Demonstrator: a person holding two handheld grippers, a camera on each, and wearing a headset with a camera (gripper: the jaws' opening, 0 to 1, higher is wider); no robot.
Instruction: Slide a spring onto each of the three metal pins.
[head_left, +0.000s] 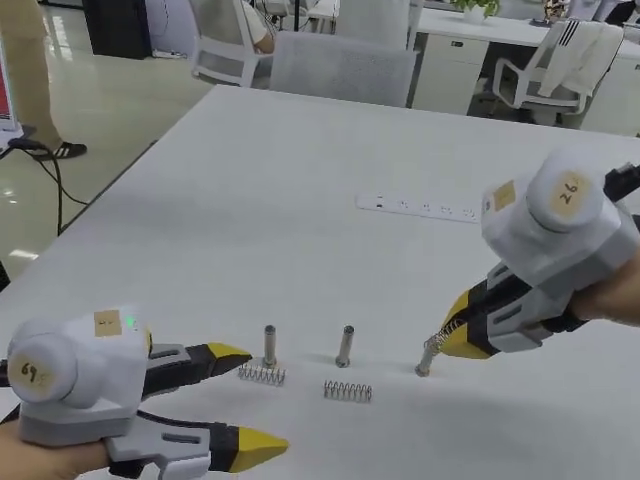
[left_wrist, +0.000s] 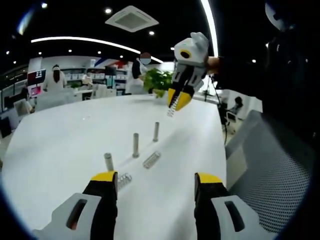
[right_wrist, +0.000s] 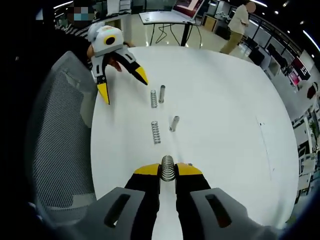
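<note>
You had your right hand-held gripper (head_left: 452, 338) clamped on a spring (head_left: 443, 331), its lower end at the tip of the right pin (head_left: 426, 358) near the tabletop's (head_left: 300, 200) front edge. Next, I judged, you needed to line the coil up with the pin and push down. Your left hand-held gripper (head_left: 258, 398) waited with its jaws apart.

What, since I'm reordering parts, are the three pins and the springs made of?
The three short grey cylindrical pins look like bare metal: smooth, with a dull sheen. The thin coiled springs look like bright, glinting wire, probably steel.
</note>
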